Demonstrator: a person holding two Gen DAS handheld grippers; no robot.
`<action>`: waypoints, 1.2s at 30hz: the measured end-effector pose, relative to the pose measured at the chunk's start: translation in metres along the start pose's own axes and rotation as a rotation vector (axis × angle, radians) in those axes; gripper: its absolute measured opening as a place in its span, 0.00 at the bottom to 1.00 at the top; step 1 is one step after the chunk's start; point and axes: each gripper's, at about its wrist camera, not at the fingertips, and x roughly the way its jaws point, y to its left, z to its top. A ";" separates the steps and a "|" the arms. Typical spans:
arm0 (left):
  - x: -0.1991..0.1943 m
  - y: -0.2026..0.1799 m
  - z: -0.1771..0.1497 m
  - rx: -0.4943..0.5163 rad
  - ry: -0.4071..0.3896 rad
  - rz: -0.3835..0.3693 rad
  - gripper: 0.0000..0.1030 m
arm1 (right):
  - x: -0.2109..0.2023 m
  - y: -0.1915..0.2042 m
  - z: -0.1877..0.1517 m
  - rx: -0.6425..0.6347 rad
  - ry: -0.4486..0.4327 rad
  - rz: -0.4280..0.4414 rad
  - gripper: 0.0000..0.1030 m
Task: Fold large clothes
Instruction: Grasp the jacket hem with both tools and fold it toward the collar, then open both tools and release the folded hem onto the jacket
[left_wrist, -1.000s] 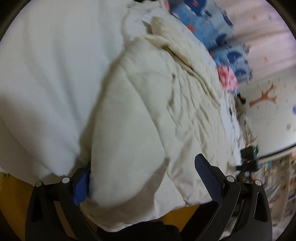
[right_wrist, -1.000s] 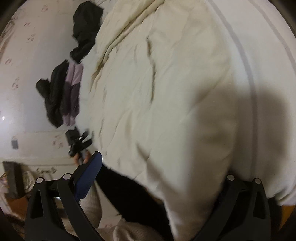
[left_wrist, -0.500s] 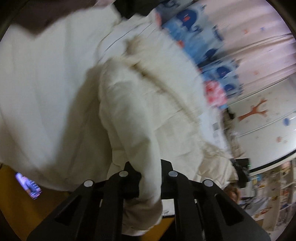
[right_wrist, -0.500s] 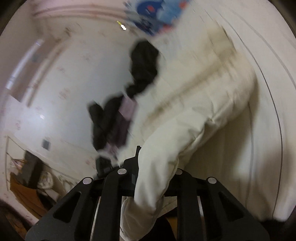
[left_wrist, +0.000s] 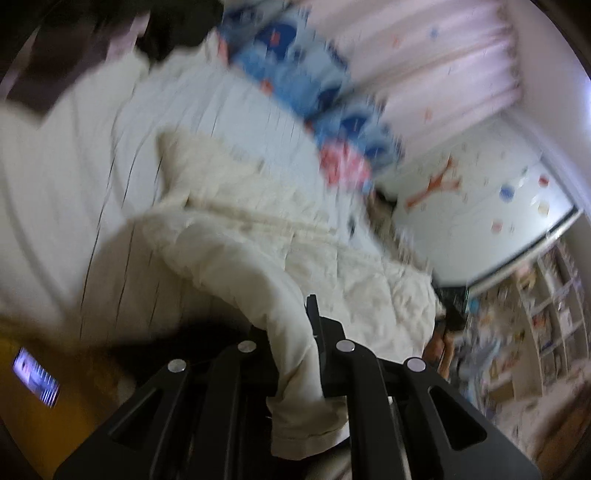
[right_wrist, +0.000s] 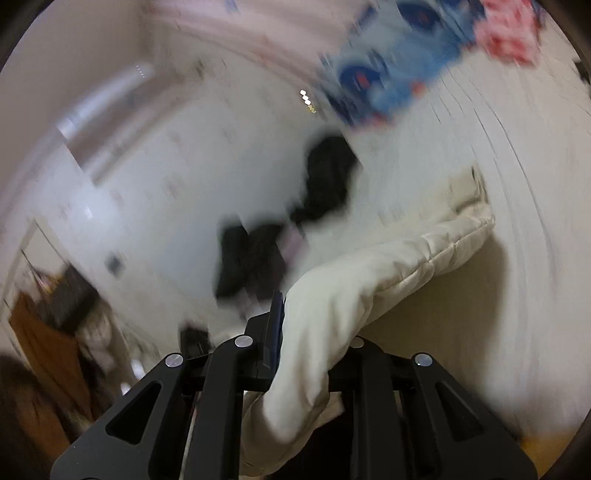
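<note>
The cream padded jacket (left_wrist: 280, 236) is the biggest thing after the bed: quilted, crumpled, with a darker seam band running across it. In the left wrist view it spreads from the centre toward 4 o'clock, and one puffy edge runs down to 6 o'clock. In the right wrist view (right_wrist: 388, 266) it reaches from 3 o'clock down to 6 o'clock as a thick rolled edge raised off the white bed sheet (right_wrist: 524, 258), with shadow beneath it.

The sheet (left_wrist: 55, 177) fills the left half of the left view. A blue patterned blanket (left_wrist: 295, 70) lies at 12 to 1 o'clock with a red-pink bundle (left_wrist: 343, 166) just beside it; pink curtains (left_wrist: 443, 62) hang behind. Shelves (left_wrist: 535, 332) stand at 4 o'clock. In the right view, dark clothes (right_wrist: 328, 177) lie near the centre, beyond the jacket. Everything is motion-blurred.

The left gripper (left_wrist: 291, 354) points somewhat downward, its jaws clamped narrow on the jacket's edge, cloth bulging below them. The right gripper (right_wrist: 306, 354) points closer to level; its jaws are easing apart slightly, yet the jacket's edge sits pinched between them, against the blue pad (right_wrist: 275, 332).
</note>
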 end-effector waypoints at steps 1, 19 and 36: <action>0.004 0.011 -0.016 0.002 0.053 0.033 0.17 | -0.002 -0.014 -0.021 0.021 0.091 -0.046 0.28; 0.166 0.010 0.170 0.082 -0.310 0.360 0.70 | 0.199 -0.112 0.142 -0.052 0.008 -0.461 0.74; 0.301 0.073 0.173 0.036 -0.235 0.521 0.73 | 0.271 -0.211 0.141 -0.095 0.098 -0.758 0.64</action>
